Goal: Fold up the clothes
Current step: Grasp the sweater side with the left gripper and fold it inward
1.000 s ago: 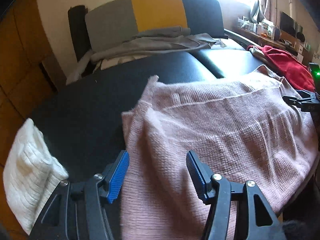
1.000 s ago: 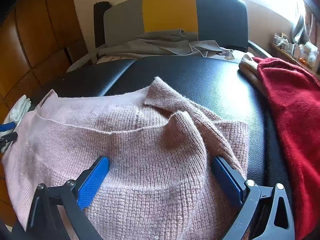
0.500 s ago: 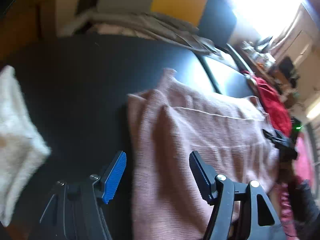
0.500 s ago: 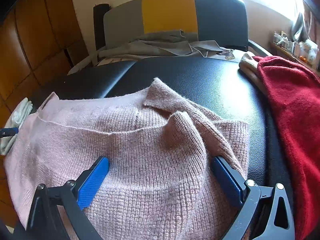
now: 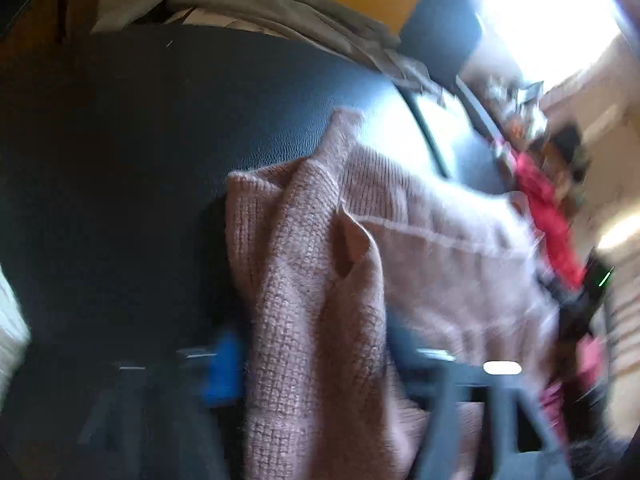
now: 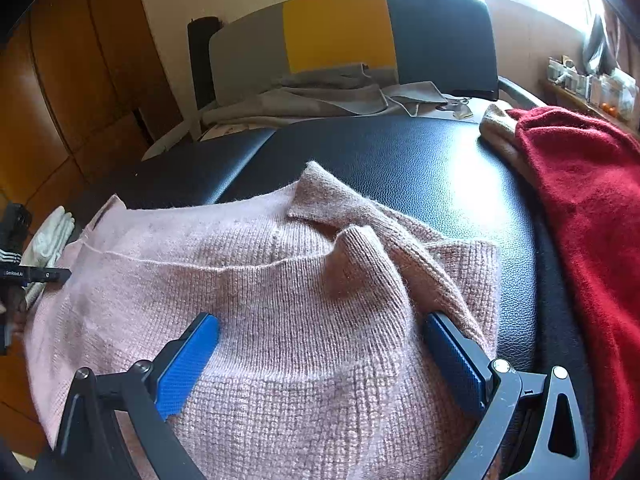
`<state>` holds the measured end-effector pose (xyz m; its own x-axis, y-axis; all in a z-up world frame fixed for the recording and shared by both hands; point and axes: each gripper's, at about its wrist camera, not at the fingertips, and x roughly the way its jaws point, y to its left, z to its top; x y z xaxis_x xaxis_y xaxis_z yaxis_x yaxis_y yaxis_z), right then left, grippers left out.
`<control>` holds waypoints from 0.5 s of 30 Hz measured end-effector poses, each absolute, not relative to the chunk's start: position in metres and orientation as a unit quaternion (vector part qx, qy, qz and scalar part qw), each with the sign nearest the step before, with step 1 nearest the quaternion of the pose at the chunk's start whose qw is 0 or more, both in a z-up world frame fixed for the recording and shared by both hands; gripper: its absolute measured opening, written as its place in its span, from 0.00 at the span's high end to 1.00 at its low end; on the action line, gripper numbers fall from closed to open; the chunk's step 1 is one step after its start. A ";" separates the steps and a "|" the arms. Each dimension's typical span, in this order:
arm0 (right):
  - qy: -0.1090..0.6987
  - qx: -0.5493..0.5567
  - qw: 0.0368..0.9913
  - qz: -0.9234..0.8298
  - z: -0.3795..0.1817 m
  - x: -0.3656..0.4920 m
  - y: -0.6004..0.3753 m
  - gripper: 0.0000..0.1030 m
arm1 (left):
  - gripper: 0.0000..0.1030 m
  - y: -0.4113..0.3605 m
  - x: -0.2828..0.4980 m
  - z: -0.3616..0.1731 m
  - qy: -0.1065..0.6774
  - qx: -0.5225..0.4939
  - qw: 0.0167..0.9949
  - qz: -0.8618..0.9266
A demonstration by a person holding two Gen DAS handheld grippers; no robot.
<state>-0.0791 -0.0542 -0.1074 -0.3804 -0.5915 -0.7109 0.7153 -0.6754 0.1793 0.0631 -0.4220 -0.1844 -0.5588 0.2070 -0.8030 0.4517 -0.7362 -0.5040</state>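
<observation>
So the black padded bench (image 6: pixel 420 168) carries a pink knit sweater (image 6: pixel 280 300) spread across it, long side running left to right, collar toward the far edge. A red garment (image 6: pixel 592 208) lies to its right, cut off by the frame. Right tool (image 6: pixel 320 356) sits spread wide over the knit. Left tool (image 5: pixel 316 360) is badly smeared with blur, its jaws apart either side of a raised fold.
</observation>
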 end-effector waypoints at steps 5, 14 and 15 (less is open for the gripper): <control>0.081 0.392 0.394 -0.827 -0.106 -0.078 -0.056 0.00 | 0.77 -0.428 0.063 -0.189 0.390 0.450 0.074 -0.800; 0.103 0.414 0.416 -0.803 -0.094 -0.073 -0.062 0.00 | 0.86 -0.460 0.062 -0.152 0.383 0.428 0.125 -0.809; 0.107 0.414 0.440 -0.790 -0.087 -0.069 -0.060 0.00 | 0.86 -0.463 0.063 -0.146 0.380 0.428 0.127 -0.810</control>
